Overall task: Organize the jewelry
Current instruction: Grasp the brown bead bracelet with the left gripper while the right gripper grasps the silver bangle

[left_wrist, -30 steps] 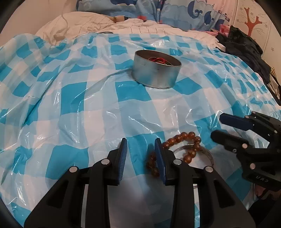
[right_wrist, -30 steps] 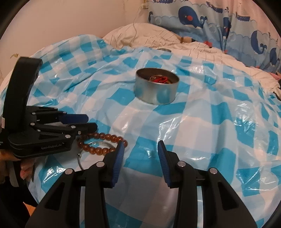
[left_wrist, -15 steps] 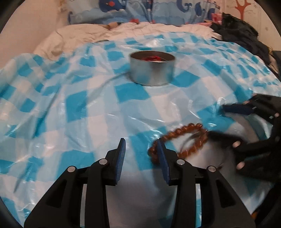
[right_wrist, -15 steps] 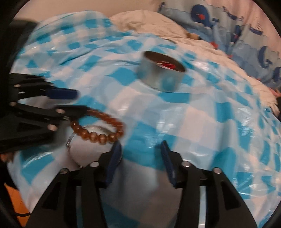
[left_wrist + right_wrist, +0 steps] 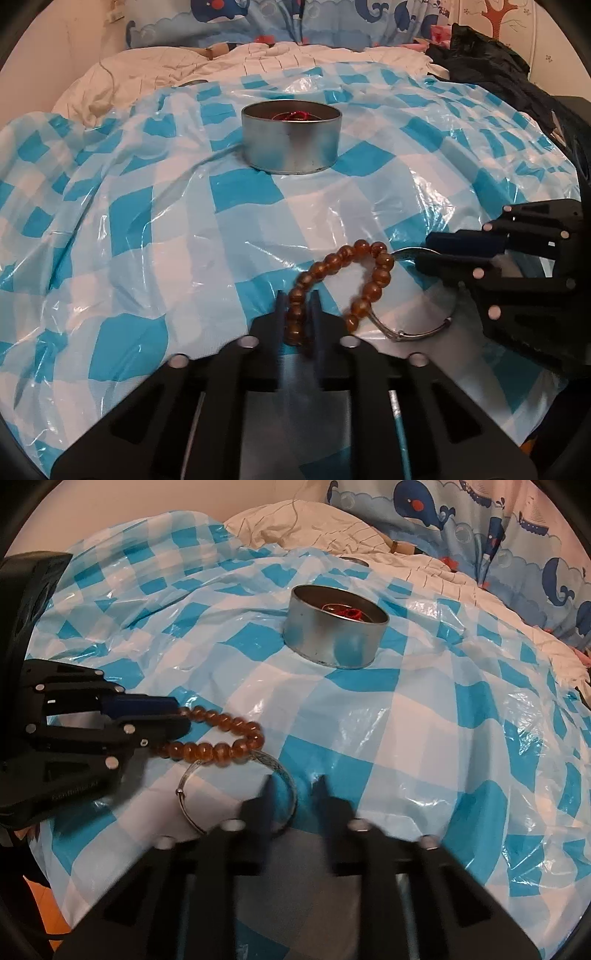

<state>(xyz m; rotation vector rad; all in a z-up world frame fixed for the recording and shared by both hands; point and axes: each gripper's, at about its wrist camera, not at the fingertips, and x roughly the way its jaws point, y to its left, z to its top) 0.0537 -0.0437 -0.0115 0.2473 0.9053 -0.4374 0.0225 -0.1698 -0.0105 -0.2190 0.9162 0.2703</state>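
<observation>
My left gripper [image 5: 298,299] is shut on one end of the amber bead bracelet [image 5: 338,260], also seen from the side in the right wrist view [image 5: 214,734]. The bracelet's far end rests over a thin silver bangle [image 5: 284,775] on the checked sheet. My right gripper [image 5: 293,786] is open, its left finger over the bangle's rim; in the left wrist view it [image 5: 428,254] reaches the bangle [image 5: 421,332] from the right. A round metal tin [image 5: 291,138] holding something red stands further back.
A blue and white checked plastic sheet [image 5: 147,221] covers the rounded bed. White bedding [image 5: 147,70] and whale-print fabric lie behind. Dark clothing [image 5: 491,62] is piled at the back right. The sheet drops off at the near edge.
My left gripper has moved right onto the bead bracelet and closed on it. My right gripper has moved left over the silver bangle.
</observation>
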